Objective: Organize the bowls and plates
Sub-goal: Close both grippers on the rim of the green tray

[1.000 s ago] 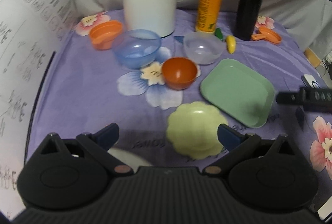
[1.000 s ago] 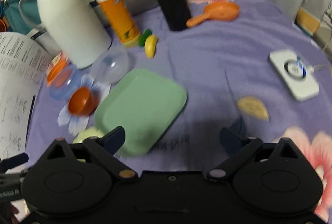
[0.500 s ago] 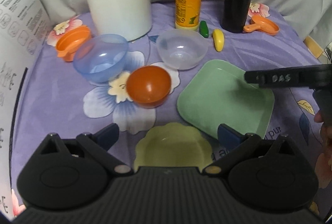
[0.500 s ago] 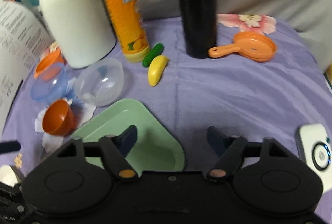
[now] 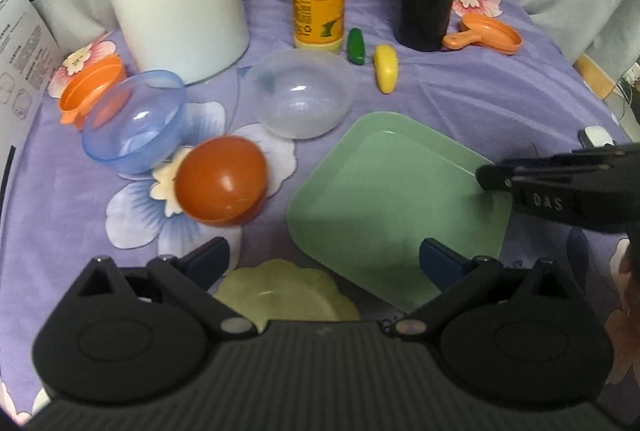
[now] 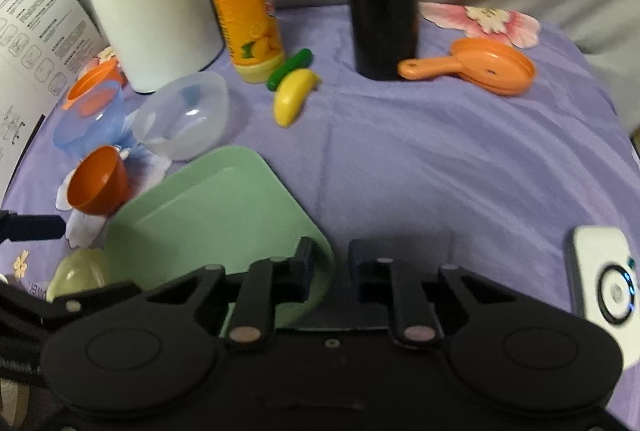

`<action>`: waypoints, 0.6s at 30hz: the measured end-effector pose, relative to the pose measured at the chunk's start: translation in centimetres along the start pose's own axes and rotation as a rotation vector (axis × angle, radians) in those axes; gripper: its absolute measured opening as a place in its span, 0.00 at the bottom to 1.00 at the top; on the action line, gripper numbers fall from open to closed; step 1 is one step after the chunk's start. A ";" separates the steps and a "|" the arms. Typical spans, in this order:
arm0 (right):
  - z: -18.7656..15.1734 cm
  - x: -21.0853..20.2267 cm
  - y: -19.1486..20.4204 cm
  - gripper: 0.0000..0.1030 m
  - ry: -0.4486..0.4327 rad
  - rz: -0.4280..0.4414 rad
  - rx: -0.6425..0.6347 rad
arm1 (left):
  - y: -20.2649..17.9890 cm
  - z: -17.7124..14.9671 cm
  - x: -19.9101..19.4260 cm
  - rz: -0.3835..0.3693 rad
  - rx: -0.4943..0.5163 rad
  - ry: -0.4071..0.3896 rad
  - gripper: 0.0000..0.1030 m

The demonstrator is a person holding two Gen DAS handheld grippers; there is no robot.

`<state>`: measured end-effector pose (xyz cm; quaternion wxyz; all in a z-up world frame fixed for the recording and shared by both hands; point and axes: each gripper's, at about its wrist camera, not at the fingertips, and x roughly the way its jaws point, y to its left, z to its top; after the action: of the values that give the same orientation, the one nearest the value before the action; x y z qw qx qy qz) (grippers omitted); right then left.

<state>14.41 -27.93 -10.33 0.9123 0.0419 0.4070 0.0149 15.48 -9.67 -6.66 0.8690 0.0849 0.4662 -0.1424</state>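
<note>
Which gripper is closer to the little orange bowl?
Left. The left hand-held gripper hangs open just in front of the orange bowl, slightly to its right. The right hand-held gripper is farther off, closed on the far corner of the green plate.

Soft, faintly creased purple floral cloth (image 6: 440,159); smooth matt green square plastic plate (image 5: 396,199); glossy orange-red plastic bowl (image 5: 220,183); translucent clear plastic bowl (image 5: 304,95) and translucent blue plastic bowl (image 5: 134,127), both shiny; printed white paper sheet (image 6: 36,43), matt
</note>
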 end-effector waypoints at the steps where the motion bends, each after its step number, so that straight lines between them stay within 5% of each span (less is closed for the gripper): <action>1: -0.3 -0.3 -0.2 0.16 0.001 -0.004 0.006 | -0.2 0.0 0.1 -0.003 0.005 0.001 1.00; 11: -2.2 -2.8 -2.1 0.15 0.027 -0.036 0.071 | -1.7 0.1 1.2 -0.050 -0.008 0.030 0.98; 16: -2.5 -3.4 -3.5 0.18 0.031 0.021 0.129 | -2.5 0.4 2.1 -0.075 0.009 0.047 0.75; 18: -2.1 -3.1 -3.8 0.19 0.022 0.035 0.147 | -2.8 0.5 2.4 -0.088 0.012 0.056 0.54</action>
<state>10.74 -31.81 -9.75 0.9018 0.1156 0.4164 0.0013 16.23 -12.87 -8.39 0.8479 0.0735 0.4929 -0.1807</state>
